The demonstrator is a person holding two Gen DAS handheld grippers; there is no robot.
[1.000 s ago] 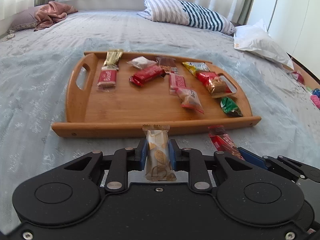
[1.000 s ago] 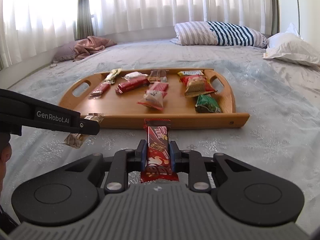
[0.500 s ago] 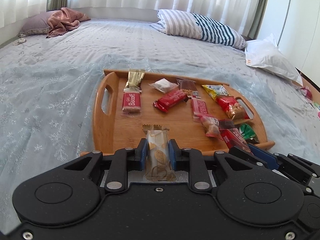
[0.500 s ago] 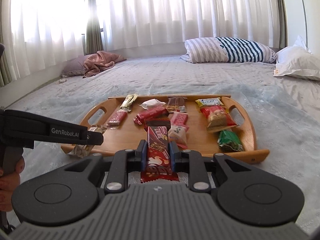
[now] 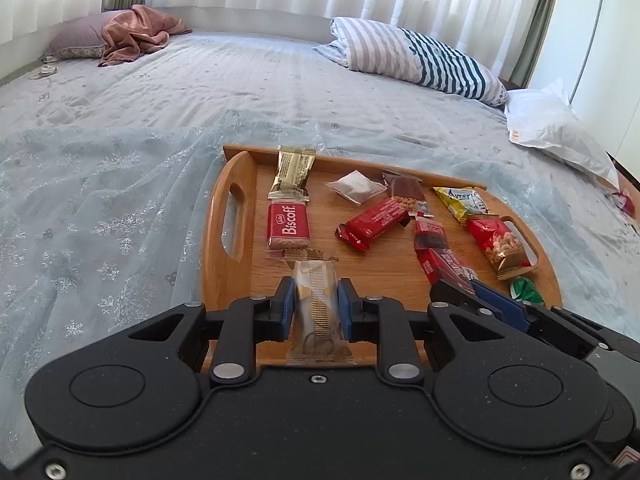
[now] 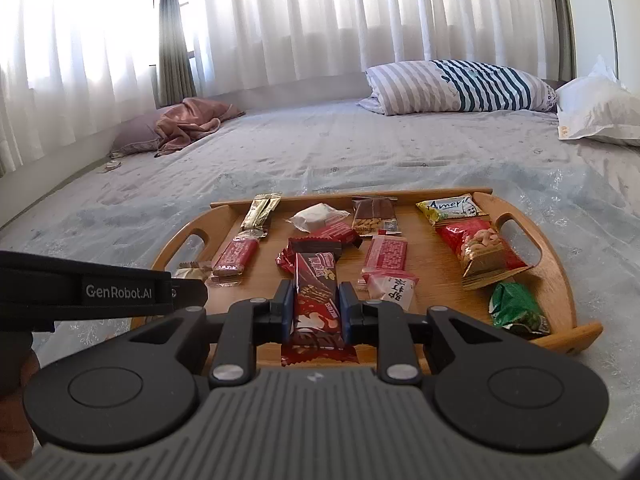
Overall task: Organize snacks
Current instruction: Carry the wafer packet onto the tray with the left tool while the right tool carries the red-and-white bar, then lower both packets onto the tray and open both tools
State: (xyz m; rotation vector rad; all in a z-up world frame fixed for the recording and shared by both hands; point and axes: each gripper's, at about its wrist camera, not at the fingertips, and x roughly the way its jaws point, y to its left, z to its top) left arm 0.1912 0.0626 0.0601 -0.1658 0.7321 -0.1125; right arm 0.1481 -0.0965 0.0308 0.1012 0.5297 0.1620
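A wooden tray (image 5: 224, 256) (image 6: 560, 280) lies on the bed and holds several snack packets. My left gripper (image 5: 315, 304) is shut on a clear, gold-patterned wafer packet (image 5: 314, 300) and holds it over the tray's near left part, just in front of a red Biscoff packet (image 5: 288, 226). My right gripper (image 6: 315, 304) is shut on a red chocolate bar packet (image 6: 316, 296) over the tray's near middle. The right gripper with its red bar (image 5: 444, 264) also shows at the right of the left wrist view. The left gripper's side (image 6: 100, 290) shows at the left of the right wrist view.
A red nut bag (image 6: 476, 248), a green packet (image 6: 516, 308), a yellow packet (image 6: 452, 208) and a white sachet (image 6: 316, 216) lie on the tray. A striped pillow (image 6: 460, 86), a white pillow (image 6: 600, 112) and a pink cloth (image 6: 188, 120) lie farther back on the bed.
Both grippers have risen and moved forward from in front of the tray's near rim to over the tray, each still holding its packet.
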